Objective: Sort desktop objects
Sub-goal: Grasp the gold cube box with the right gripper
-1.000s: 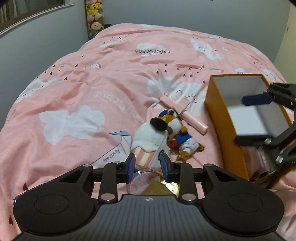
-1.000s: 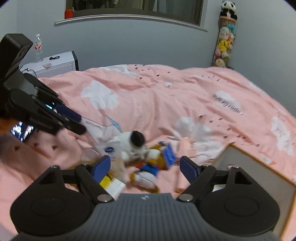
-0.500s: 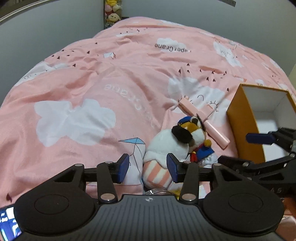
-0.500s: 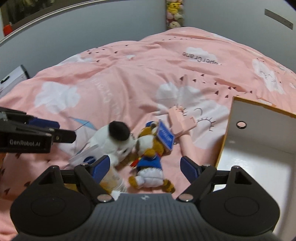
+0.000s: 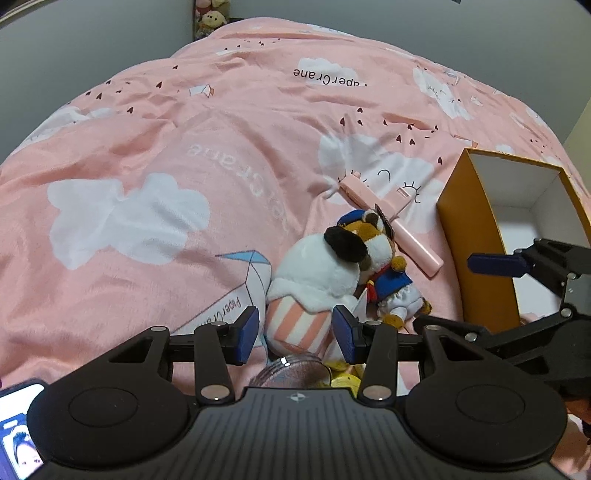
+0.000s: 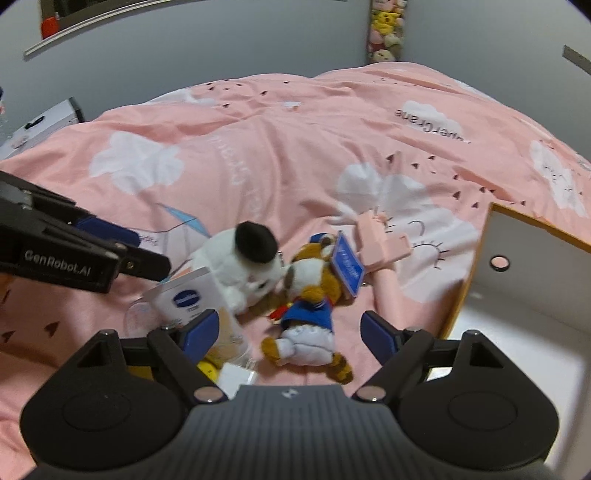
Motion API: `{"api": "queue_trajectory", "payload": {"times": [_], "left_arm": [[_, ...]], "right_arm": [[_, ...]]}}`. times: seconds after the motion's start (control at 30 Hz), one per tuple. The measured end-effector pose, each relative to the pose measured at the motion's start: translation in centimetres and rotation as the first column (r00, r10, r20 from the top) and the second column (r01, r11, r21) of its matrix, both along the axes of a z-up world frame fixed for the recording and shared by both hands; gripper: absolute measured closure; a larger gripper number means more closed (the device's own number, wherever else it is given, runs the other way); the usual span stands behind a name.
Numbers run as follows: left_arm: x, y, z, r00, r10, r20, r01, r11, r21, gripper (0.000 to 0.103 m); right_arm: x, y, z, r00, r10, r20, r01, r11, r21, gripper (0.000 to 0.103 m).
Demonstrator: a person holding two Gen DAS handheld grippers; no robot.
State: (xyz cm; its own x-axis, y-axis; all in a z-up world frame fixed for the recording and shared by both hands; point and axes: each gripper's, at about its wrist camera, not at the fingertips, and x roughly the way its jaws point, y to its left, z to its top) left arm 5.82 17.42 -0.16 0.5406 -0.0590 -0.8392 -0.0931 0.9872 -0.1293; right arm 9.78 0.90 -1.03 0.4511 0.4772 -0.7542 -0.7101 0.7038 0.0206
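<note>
Left tongs (image 5: 295,334) spread apart, blue pads on either side of the striped base of the white plush (image 5: 317,280), not clamped on it as far as can be seen. Right tongs (image 6: 291,332) gaping wide and gripping nothing, poised above the sailor bear plush (image 6: 308,295), which lies on its back on the pink duvet (image 6: 258,147) with a blue tag (image 6: 346,271) by its head. White plush with a black ear lying pressed against the bear's head, on the bear's left in the right wrist view. Lotion tube (image 6: 195,299) with a blue oval logo tilted just beside the white plush, close to the left-hand pad of the right tongs; something yellow (image 6: 208,367) and a white cap just below it, partly hidden behind the tongs. Clear round lid or jar (image 5: 291,373) at the bottom of the left wrist view, mostly hidden, kind hard to tell. Pink stick-like gadget (image 5: 391,221) stretched across a white cloud print, one end by the bear's head, the other end pointing toward the orange box (image 5: 476,236). Box open, white inside, standing on the bed just beside the pile on its right. Phone screen (image 5: 18,424) lit in the lower left corner of the left wrist view. Column of stuffed toys (image 6: 386,29) against the grey wall beyond the bed.
</note>
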Motion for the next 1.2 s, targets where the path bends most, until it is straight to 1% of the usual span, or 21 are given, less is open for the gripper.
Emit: {"api": "queue_trajectory", "payload": {"times": [0.2,0.3,0.37,0.53,0.63,0.77,0.83,0.9,1.03,1.13,1.2], "left_arm": [[-1.3,-0.6,0.3,0.999,-0.025,-0.025,0.025,1.0,0.01,0.053],[-2.0,-0.8,0.2,0.998,-0.027,-0.065,0.027,1.0,-0.009,0.053],[-2.6,-1.4,-0.1,0.995,-0.044,-0.087,0.044,0.999,-0.005,0.053],[-3.9,-3.9,-1.0,0.985,-0.123,-0.118,0.128,0.991,0.039,0.053],[-4.2,-5.1,-2.1,0.978,-0.148,-0.148,0.16,0.984,0.079,0.052],[-4.7,-6.7,-3.2,0.97,-0.17,-0.174,0.198,0.968,0.154,0.052],[-5.1,-7.3,-3.3,0.966,-0.191,-0.175,0.223,0.957,0.185,0.052],[-5.4,-7.5,-3.3,0.966,-0.192,-0.171,0.226,0.951,0.211,0.052],[-5.7,-6.9,-3.1,0.969,-0.167,-0.181,0.205,0.955,0.216,0.052],[-5.7,-6.7,-3.6,0.965,-0.153,-0.214,0.199,0.956,0.217,0.052],[-5.8,-6.5,-4.0,0.964,-0.136,-0.229,0.187,0.958,0.219,0.052]], "right_arm": [[-0.7,0.4,-0.4,0.998,0.044,-0.054,-0.042,0.999,0.023,0.034],[-1.0,0.8,-0.7,0.995,0.063,-0.081,-0.061,0.998,0.022,0.041],[-1.1,0.8,-1.0,0.993,0.059,-0.101,-0.057,0.998,0.023,0.048],[-0.9,0.7,-1.1,0.994,0.036,-0.106,-0.035,0.999,0.011,0.048],[-1.0,0.6,-1.0,0.992,0.045,-0.118,-0.044,0.999,0.013,0.048],[-1.5,0.7,-1.3,0.986,0.062,-0.152,-0.062,0.998,0.01,0.048],[-1.6,0.6,-1.6,0.981,0.065,-0.185,-0.064,0.998,0.015,0.048],[-1.6,0.6,-2.0,0.968,0.073,-0.24,-0.066,0.997,0.039,0.048],[-1.5,0.8,-2.6,0.931,0.1,-0.352,-0.063,0.991,0.114,0.048],[-1.0,1.3,-3.5,0.886,0.099,-0.453,-0.035,0.989,0.146,0.047],[-0.6,1.7,-4.4,0.852,0.082,-0.517,-0.008,0.989,0.145,0.047]]}}
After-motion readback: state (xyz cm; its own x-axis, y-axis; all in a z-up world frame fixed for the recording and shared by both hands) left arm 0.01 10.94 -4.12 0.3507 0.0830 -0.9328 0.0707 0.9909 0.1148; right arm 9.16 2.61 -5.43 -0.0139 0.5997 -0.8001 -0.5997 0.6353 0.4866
